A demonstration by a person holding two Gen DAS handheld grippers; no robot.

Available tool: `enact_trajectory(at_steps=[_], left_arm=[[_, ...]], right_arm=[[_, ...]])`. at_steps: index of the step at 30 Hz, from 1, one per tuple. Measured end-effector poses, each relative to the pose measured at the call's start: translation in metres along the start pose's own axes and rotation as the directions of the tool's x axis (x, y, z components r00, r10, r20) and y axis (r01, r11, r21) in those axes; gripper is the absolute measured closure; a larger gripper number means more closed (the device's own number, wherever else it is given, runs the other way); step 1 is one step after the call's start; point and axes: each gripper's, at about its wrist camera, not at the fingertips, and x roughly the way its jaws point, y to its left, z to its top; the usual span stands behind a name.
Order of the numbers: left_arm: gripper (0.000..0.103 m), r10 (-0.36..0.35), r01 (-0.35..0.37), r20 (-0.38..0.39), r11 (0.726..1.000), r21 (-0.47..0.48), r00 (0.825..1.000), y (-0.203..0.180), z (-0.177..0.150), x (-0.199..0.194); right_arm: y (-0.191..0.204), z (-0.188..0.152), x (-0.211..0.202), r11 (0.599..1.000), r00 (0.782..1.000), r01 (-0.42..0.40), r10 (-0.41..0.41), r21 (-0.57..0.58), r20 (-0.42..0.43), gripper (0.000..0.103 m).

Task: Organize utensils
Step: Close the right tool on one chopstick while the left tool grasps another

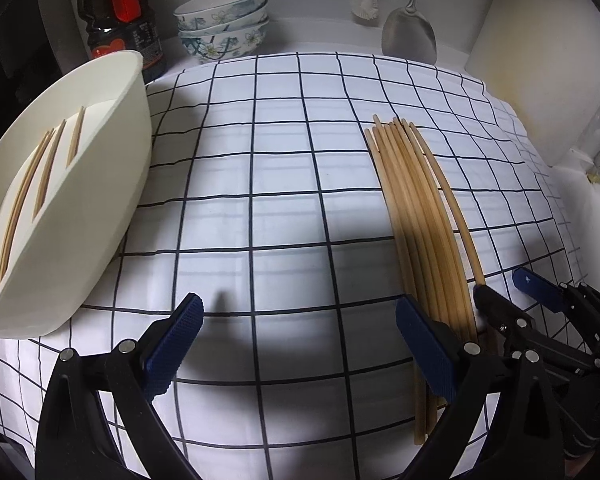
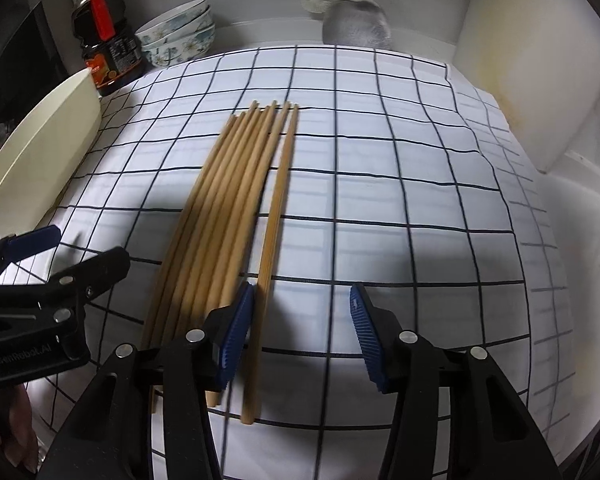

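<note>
Your chopsticks [image 2: 236,216] lie bundled on the checked cloth [image 2: 380,200], right of the white bin [image 1: 100,184]; they're light, stiff, smooth and prone to roll. Both claws are open: right claw [image 2: 302,336] straddles the outermost stick [image 2: 276,200] ungripped, left claw [image 1: 300,344] empty. Pinch that stick near its thick near end.

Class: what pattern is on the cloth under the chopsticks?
The cloth is white with a dark grid of thin lines; clearest in the right wrist view.
</note>
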Motion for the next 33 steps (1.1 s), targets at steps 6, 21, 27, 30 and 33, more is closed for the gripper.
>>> enact_trajectory(at_steps=[6, 21, 27, 30, 33], left_arm=[[0.008, 0.0, 0.001, -0.006, 1.0, 0.023, 1.0, -0.01, 0.001, 0.007], [0.007, 0.009, -0.009, 0.0, 0.999, 0.053, 1.0, -0.014, -0.002, 0.012], [0.007, 0.033, -0.03, -0.04, 0.998, 0.061, 0.999, -0.013, -0.007, 0.013], [0.007, 0.043, -0.041, -0.03, 0.998, 0.054, 0.999, -0.011, -0.004, 0.015], [0.01, 0.036, -0.035, -0.022, 0.998, 0.046, 0.999, -0.01, 0.002, 0.018]], right_arm=[[-0.015, 0.0, 0.0, 1.0, 1.0, 0.011, -0.011, 0.027, 0.003, 0.055], [-0.023, -0.003, -0.002, 0.999, 1.0, 0.007, -0.007, 0.04, 0.003, 0.055], [-0.025, -0.002, -0.001, 0.999, 1.0, 0.006, -0.006, 0.047, 0.003, 0.055], [-0.023, -0.001, 0.0, 0.999, 1.0, 0.009, -0.009, 0.041, 0.004, 0.055], [-0.02, 0.001, 0.002, 1.0, 1.0, 0.016, -0.016, 0.027, 0.011, 0.055]])
